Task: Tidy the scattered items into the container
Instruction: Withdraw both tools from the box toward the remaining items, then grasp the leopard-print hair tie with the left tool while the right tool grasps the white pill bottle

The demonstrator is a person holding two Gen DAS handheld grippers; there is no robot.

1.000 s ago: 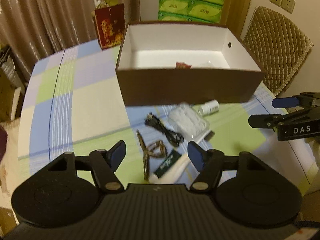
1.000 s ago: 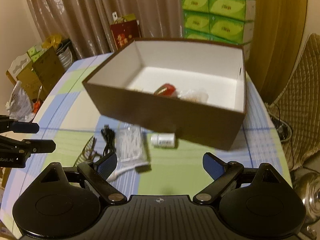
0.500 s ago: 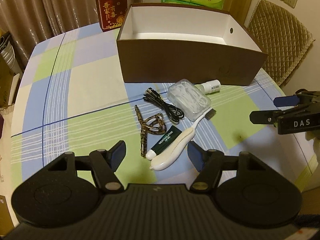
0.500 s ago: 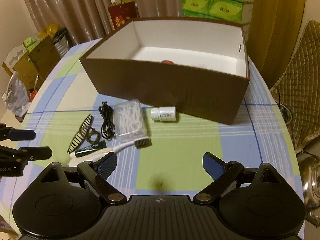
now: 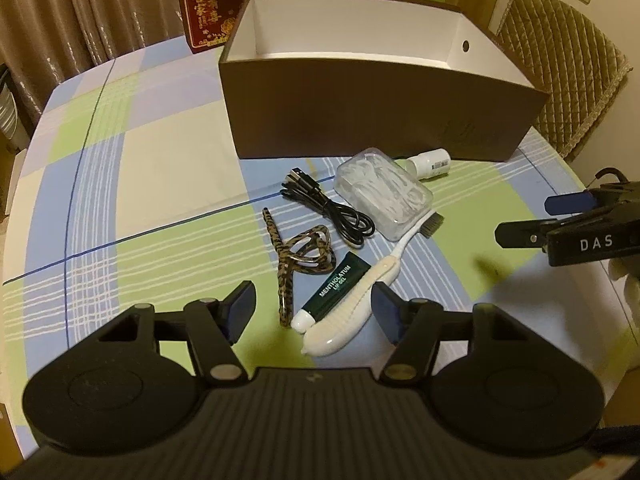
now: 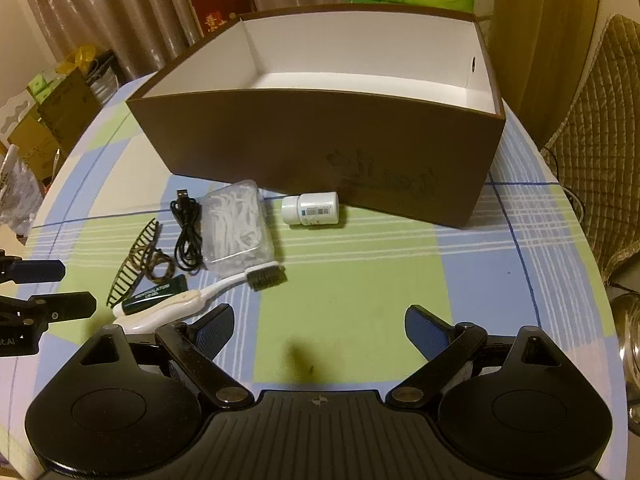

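Both grippers are hanging released above the near part of the counter [image 5: 160, 152], holding nothing. Left gripper [image 5: 314, 312] is hovering with its jaws spread either side of the white toothbrush [image 5: 360, 296] handle and the green lip gel tube [image 5: 332, 292], not touching them. Right gripper [image 6: 318, 330] is hovering with jaws wide over bare checked cloth, to the right of the pile. Scattered items are lying in a cluster in front of the brown box [image 6: 320, 148]: a leopard hair clip [image 5: 286, 268] at the left, a coiled black cable [image 5: 328, 212], a clear case of floss picks [image 5: 384, 196] resting against the toothbrush head, and a small white bottle [image 6: 310, 208] on its side just beside the box's near wall. Whether anything is sitting inside the box cannot be told.
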